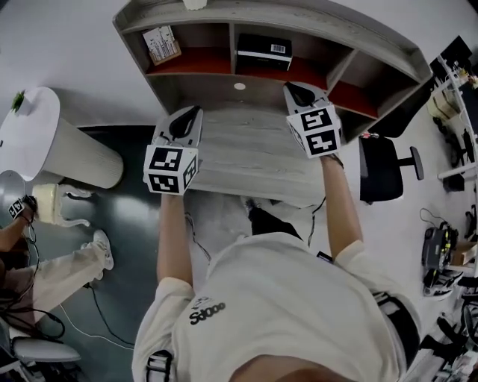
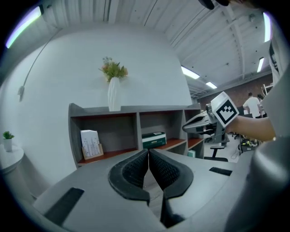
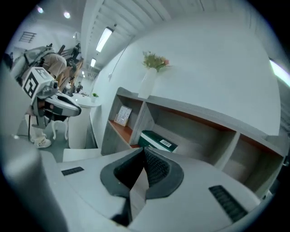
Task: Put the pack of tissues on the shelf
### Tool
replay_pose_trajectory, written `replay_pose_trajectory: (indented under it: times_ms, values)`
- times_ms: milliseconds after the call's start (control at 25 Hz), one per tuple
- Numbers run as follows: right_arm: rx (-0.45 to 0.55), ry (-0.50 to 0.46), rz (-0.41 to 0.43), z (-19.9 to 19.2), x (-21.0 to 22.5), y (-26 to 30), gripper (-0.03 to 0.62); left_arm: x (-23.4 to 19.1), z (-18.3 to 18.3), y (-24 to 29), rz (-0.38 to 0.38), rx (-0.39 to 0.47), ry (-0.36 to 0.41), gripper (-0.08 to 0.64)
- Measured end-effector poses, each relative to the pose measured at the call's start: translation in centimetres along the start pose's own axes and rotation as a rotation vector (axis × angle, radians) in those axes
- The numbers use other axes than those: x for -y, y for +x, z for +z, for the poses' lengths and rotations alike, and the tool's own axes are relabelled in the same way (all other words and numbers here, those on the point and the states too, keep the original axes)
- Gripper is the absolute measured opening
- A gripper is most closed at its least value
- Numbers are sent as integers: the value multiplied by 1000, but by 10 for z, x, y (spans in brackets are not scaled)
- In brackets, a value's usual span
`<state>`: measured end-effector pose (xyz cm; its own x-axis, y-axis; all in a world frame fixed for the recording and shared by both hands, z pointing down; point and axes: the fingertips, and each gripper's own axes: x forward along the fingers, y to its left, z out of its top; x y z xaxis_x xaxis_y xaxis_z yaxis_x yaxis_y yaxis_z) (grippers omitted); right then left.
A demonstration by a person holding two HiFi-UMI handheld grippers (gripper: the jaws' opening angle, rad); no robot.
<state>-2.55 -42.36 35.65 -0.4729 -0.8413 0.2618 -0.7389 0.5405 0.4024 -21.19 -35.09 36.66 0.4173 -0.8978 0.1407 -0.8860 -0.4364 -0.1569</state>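
Note:
The pack of tissues [image 1: 264, 51], a dark box with a white barcode label, lies in the middle compartment of the grey shelf [image 1: 246, 15] with reddish boards. It shows beyond the jaws in the left gripper view [image 2: 153, 139] and in the right gripper view [image 3: 157, 141]. My left gripper [image 1: 192, 112] hovers over the desk's left part, jaws shut with nothing between them [image 2: 148, 152]. My right gripper [image 1: 292, 86] hangs just in front of the middle compartment, shut and empty too [image 3: 144, 150], apart from the pack.
A white card holder [image 1: 162, 43] stands in the left compartment. A white vase with a plant [image 2: 113, 93] sits on top of the shelf. The grey desk [image 1: 246, 157] lies below both grippers. An office chair [image 1: 381, 168] is right, a round white table [image 1: 45, 134] left.

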Motion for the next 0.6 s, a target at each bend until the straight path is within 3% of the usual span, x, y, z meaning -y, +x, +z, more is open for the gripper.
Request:
replay_pose_trajectory:
  times_ms: [280,600]
  values:
    - [60,81,-32,-12,-6,-104,6,62,22,-35,-64,33,62,21]
    - [95,89,-98,-13,-6,-191,6,110,45,-63,-115,63,102,21]
